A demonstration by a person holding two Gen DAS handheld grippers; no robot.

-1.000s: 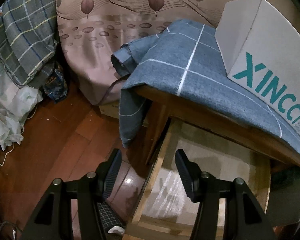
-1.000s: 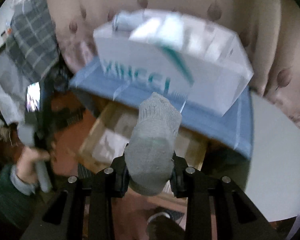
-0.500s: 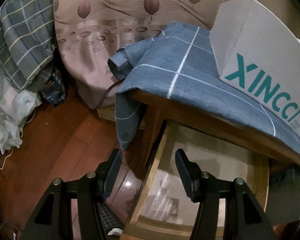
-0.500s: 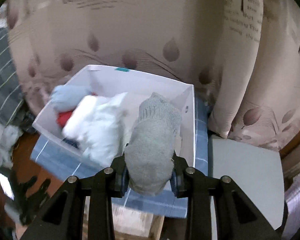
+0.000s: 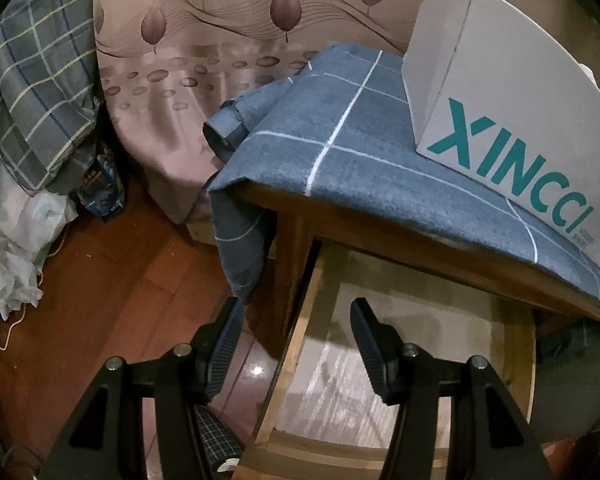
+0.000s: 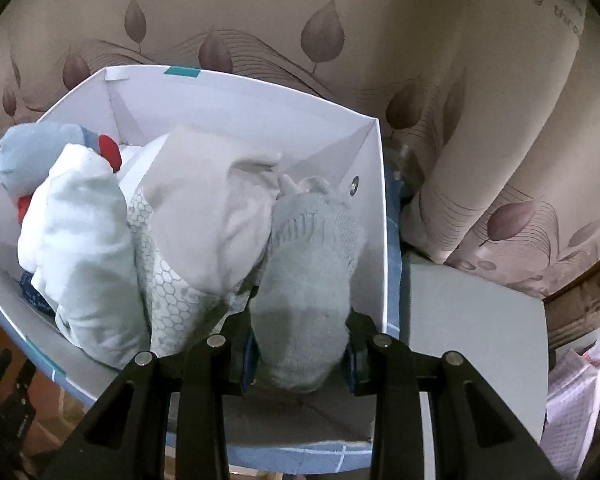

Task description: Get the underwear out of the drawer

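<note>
My right gripper is shut on a rolled grey sock-like knit and holds it inside the right end of the white XINCCI box. The box also holds a white bundle, a cream piece and a light-blue and red piece. In the left wrist view the same box stands on a blue checked cloth over a wooden table. Below it the drawer is pulled out, and only its pale lining shows. My left gripper hangs open over the drawer's left wall, with nothing between its fingers.
A leaf-patterned curtain hangs behind the table. A plaid cloth and white bedding lie at the left above the wooden floor. A grey flat surface adjoins the box on the right.
My right gripper has carried the grey knit from in front of the box, above the drawer, up over the box and into its right end. The left gripper has stayed almost still.
</note>
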